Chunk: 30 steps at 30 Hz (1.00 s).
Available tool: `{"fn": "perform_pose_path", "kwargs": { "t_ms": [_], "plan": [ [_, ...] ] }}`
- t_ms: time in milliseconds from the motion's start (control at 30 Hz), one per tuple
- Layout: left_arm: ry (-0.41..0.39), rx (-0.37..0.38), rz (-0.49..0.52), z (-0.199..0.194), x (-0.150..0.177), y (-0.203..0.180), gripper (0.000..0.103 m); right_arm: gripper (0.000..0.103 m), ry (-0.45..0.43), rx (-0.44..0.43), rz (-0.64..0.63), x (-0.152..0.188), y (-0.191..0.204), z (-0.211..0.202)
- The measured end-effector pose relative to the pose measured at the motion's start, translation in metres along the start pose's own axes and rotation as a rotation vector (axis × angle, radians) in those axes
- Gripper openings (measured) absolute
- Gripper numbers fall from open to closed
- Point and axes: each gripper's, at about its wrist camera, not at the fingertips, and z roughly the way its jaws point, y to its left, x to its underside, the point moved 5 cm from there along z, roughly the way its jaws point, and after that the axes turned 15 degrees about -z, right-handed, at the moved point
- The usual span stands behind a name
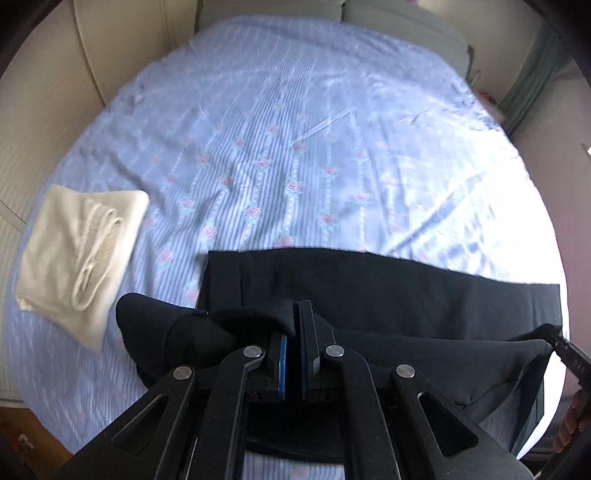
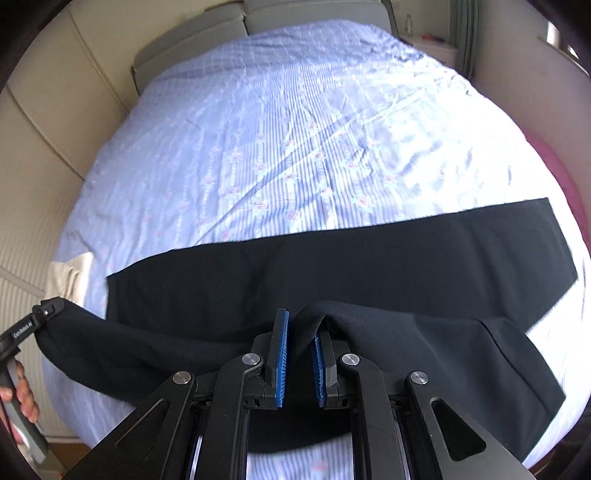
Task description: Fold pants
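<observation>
Black pants lie sideways across the near part of a bed with a blue flowered sheet. One layer lies flat; the near edge is raised off the sheet. My left gripper is shut on a bunched fold at the pants' left end. In the right wrist view the pants stretch across the sheet, and my right gripper is shut on a fold that drapes over its right finger. Each view shows the other gripper holding the raised edge: the right gripper and the left gripper.
A folded white garment lies on the sheet to the left of the pants, its edge showing in the right wrist view. Grey pillows sit at the head of the bed. Cream panels line the left side. A hand holds the left gripper's handle.
</observation>
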Motion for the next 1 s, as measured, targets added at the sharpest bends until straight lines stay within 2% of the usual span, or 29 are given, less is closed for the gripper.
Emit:
{"fn": "perform_pose_path", "kwargs": {
  "t_ms": [167, 333, 400, 467, 533, 567, 667, 767, 900, 1000],
  "plan": [
    [0.119, -0.037, -0.029, 0.059, -0.028, 0.003, 0.009, 0.013, 0.107, -0.002, -0.005, -0.038, -0.001, 0.067],
    [0.192, -0.046, -0.027, 0.095, -0.031, 0.01, 0.012, 0.014, 0.193, 0.006, -0.028, -0.054, 0.007, 0.119],
    [0.208, -0.034, -0.039, 0.096, -0.032, 0.01, 0.026, 0.017, 0.211, 0.015, -0.033, -0.056, 0.012, 0.127],
    [0.193, -0.003, -0.074, 0.085, -0.035, 0.01, 0.069, 0.037, 0.212, 0.0, -0.03, -0.056, 0.019, 0.128],
    [0.174, 0.037, -0.095, 0.07, -0.039, 0.011, 0.082, 0.054, 0.181, -0.053, -0.003, -0.057, 0.026, 0.12],
    [0.163, 0.057, -0.092, 0.059, -0.039, 0.01, 0.082, 0.057, 0.158, -0.084, 0.009, -0.057, 0.031, 0.111],
    [0.135, 0.086, -0.039, 0.031, -0.032, 0.004, 0.082, 0.057, 0.102, -0.125, 0.009, -0.054, 0.044, 0.08],
    [0.082, 0.137, 0.097, 0.0, -0.011, -0.012, 0.082, 0.057, 0.042, -0.14, 0.039, -0.037, 0.043, 0.039],
    [0.019, 0.226, 0.318, -0.035, 0.051, -0.047, 0.082, 0.059, 0.012, -0.074, 0.076, 0.011, 0.02, -0.012],
    [0.06, 0.297, 0.396, -0.046, 0.106, -0.077, 0.082, 0.059, 0.038, 0.001, 0.124, 0.06, -0.01, -0.035]
  ]
}}
